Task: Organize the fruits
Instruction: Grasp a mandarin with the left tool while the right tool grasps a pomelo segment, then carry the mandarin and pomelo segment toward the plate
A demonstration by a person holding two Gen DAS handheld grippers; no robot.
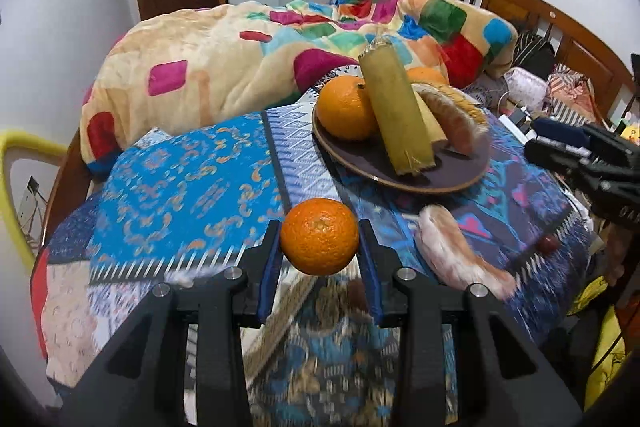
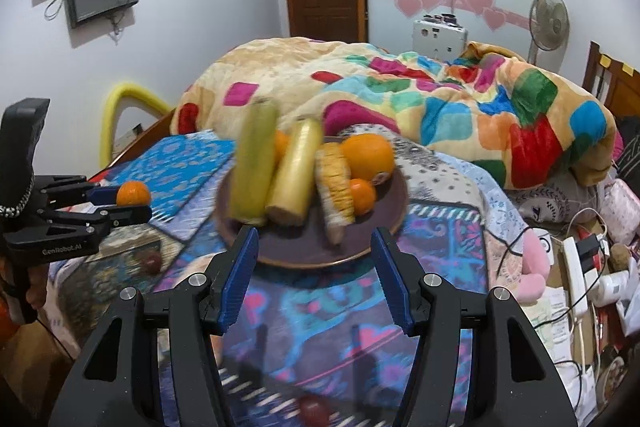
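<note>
- Fruit sorting on a bed: the left hand-held gripper is clamped on an orange, raised clear of the patterned bedspread, seemingly bound for the plate.
- The brown plate, near the folded blanket, already carries oranges, two upright wrapped sticks and a corn cob, apparently the collecting spot.
- The right hand-held gripper hovers before the plate, jaws apart and empty, likely ready to steady it or fetch more.
- A pale pinkish piece lies loose on the bedspread, not yet gathered.
</note>
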